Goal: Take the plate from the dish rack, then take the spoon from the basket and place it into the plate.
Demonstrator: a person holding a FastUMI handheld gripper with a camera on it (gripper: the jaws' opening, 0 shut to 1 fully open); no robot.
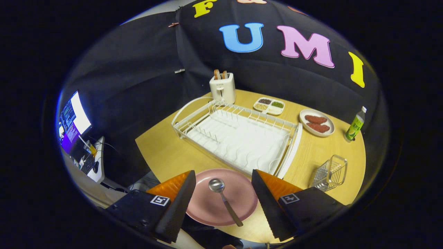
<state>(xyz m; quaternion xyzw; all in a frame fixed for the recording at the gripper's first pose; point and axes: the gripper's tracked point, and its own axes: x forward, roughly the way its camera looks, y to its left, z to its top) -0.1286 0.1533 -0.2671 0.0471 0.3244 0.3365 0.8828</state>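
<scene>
Between the wide-apart tongs (221,200), spoon (225,201) on pink plate (242,197), untouched.

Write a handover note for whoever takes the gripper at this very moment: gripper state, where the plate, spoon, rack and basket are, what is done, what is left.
Gripper: open, holding nothing, fingers either side of the plate.
Plate: flat on the table, just in front of the rack.
Spoon: lying in the plate, handle reaching over the near rim.
Basket: on the table, beside the rack's corner.
Done: plate out of the rack, spoon in the plate.
Left: nothing but to draw the gripper away.
</scene>
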